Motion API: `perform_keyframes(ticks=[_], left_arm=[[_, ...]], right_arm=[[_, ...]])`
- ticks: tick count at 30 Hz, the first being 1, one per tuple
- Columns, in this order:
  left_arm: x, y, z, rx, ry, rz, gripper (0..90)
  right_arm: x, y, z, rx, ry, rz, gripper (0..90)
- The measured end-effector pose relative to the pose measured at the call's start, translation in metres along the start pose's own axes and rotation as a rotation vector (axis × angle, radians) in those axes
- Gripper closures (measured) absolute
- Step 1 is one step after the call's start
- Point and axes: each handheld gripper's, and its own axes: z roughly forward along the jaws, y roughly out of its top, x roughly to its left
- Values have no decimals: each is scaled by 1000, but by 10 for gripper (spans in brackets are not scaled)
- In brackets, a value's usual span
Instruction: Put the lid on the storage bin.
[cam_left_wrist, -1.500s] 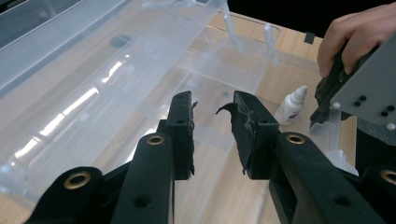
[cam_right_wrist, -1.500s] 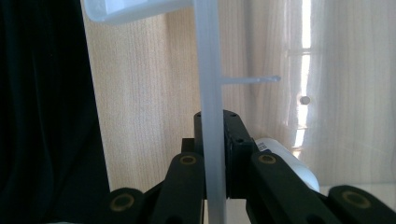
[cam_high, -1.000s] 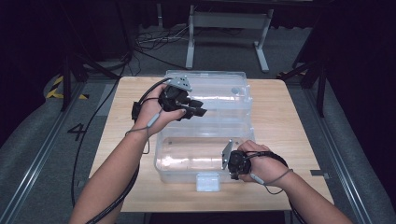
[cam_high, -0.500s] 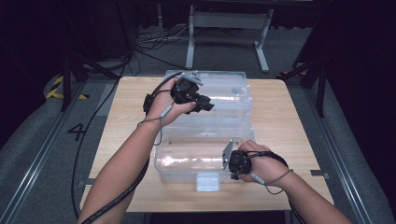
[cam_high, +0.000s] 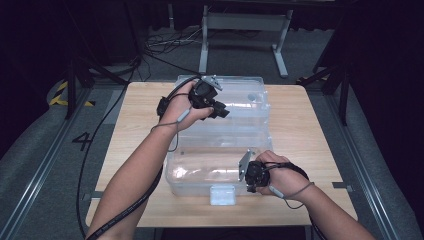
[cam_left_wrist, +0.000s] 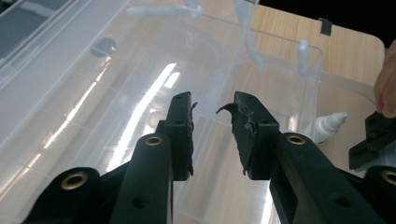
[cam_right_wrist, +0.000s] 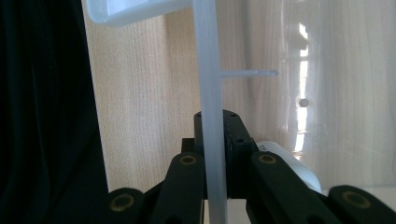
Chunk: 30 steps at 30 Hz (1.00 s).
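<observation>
A clear plastic box (cam_high: 205, 165) stands on the wooden table (cam_high: 310, 130), and a second clear part (cam_high: 247, 97) lies behind it, which looks like its lid laid back. My left gripper (cam_high: 220, 111) hovers over that far part, open with nothing between the jaws (cam_left_wrist: 212, 109); below them lies the clear plastic (cam_left_wrist: 116, 74). My right gripper (cam_high: 248, 172) is at the box's near right corner. It is shut on the thin clear wall (cam_right_wrist: 208, 70) of the box, which runs up between the jaws (cam_right_wrist: 212, 123).
A small white bottle (cam_left_wrist: 328, 125) lies inside the box near the right gripper (cam_left_wrist: 373, 144); its body (cam_right_wrist: 292, 163) also shows behind the right jaws. A white latch (cam_high: 222, 194) sits on the box's front. Bare wood lies left and right of the box.
My left gripper has moved away from the person and to the right, over the far clear part. The right gripper has stayed shut on the box wall.
</observation>
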Motion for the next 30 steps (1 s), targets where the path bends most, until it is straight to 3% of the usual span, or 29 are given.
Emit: perform_keyframes(ticks=[2,7,13,30], left_arm=[[0,0,3,11,-7,-4,705],[-1,1,5,20,20,2,772],[-4,1,4,23,8,2,805],[-14,0,-3,17,-12,21,833]], right_arm=[[0,0,0,2,-1,-2,867],[1,0,0,-7,-3,5,867],[0,0,0,2,-5,-5,868],[0,0,1,-7,-7,-1,869]])
